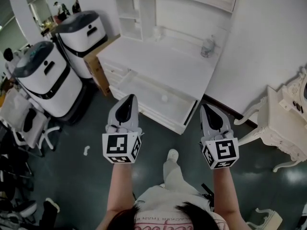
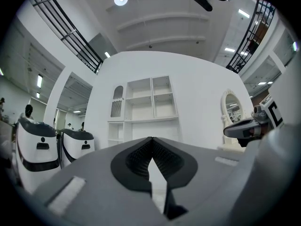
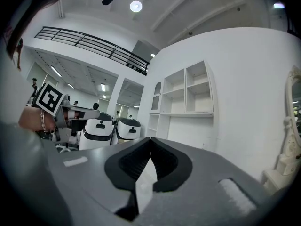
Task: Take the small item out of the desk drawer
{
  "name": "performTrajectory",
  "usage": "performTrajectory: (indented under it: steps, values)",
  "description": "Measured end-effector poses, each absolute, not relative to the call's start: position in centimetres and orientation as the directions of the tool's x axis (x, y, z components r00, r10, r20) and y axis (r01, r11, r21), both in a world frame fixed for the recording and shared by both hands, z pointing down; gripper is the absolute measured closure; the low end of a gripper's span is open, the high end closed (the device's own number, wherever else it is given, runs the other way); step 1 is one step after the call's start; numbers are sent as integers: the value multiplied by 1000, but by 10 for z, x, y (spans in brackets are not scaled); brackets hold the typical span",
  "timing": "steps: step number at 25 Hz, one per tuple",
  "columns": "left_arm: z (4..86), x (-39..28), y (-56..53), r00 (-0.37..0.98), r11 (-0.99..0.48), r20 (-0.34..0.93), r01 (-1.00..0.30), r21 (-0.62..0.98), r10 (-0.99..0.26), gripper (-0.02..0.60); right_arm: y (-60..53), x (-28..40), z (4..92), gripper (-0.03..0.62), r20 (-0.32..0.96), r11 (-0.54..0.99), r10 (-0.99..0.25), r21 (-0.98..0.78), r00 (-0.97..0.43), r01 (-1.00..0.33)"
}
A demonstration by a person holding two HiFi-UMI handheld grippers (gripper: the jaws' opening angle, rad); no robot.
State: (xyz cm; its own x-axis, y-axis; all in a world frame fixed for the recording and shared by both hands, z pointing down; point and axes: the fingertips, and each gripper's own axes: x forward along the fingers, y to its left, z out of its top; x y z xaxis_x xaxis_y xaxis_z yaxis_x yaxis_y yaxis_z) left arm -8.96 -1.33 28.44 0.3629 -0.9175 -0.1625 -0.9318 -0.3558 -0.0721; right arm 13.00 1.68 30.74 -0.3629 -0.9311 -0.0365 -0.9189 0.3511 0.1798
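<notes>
The white desk (image 1: 187, 68) stands ahead with its drawer (image 1: 144, 83) pulled out. A small white item (image 1: 164, 98) lies on the drawer's floor near its middle. My left gripper (image 1: 129, 99) hovers over the drawer's front edge, shut and empty. My right gripper (image 1: 207, 109) hangs just past the drawer's right front corner, also shut with nothing in it. In the left gripper view the jaws (image 2: 151, 140) meet at their tips and point at the shelf unit (image 2: 143, 107). The right gripper view shows its jaws (image 3: 150, 139) closed the same way.
A glass jar (image 1: 207, 47) sits on the desk top near the wall. Two white and black machines (image 1: 45, 78) stand at the left beside a brown box (image 1: 98, 68). An ornate white table (image 1: 283, 123) stands at the right. A chair (image 1: 26, 126) is at the far left.
</notes>
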Motion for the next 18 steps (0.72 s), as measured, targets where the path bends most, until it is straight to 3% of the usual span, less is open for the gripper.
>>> performTrajectory:
  steps: [18]
  values:
    - [280, -85, -142, 318, -309, -151, -948, -79, -936, 568, -124, 130, 303, 591, -40, 409, -906, 180, -422, -895]
